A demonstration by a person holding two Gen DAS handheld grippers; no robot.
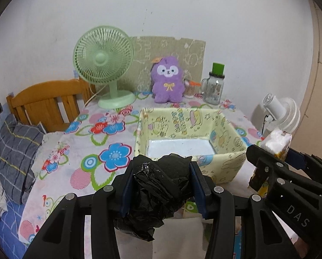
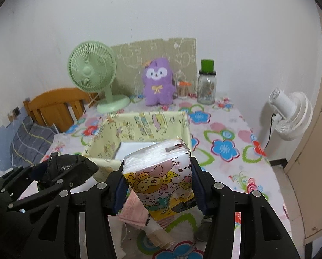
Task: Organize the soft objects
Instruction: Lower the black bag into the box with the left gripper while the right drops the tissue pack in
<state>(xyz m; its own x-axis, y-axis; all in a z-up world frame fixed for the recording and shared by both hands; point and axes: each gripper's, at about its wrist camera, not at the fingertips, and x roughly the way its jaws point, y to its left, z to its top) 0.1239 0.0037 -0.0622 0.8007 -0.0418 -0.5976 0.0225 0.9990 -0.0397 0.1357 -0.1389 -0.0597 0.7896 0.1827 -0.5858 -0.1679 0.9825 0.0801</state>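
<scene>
Table (image 1: 81, 142) w/ a floral cloth fills most of the room's view; wooden headboard (image 1: 44, 105) and a grey pillow (image 1: 16, 151) sit off its left edge. Yellow cartoon-print bin (image 1: 225, 133) stands mid-table, open top, white floor showing inside. Far side, left to right: green fan (image 1: 104, 64), purple plush (image 1: 167, 79) upright against a cardboard sheet (image 1: 182, 49), jar (image 1: 213, 88) w/ green lid. White fan (image 2: 290, 116) stands off the right edge.

Left gripper (image 1: 161, 185) is clamped on a crumpled black bag (image 1: 158, 192), held just near of the bin's near wall, above the table. Right gripper (image 2: 157, 185) is squeezed onto a tissue pack (image 2: 161, 179) w/ cartoon wrap, tilted, also near the bin's near-right corner. The two grippers sit side by side, close but apart.
</scene>
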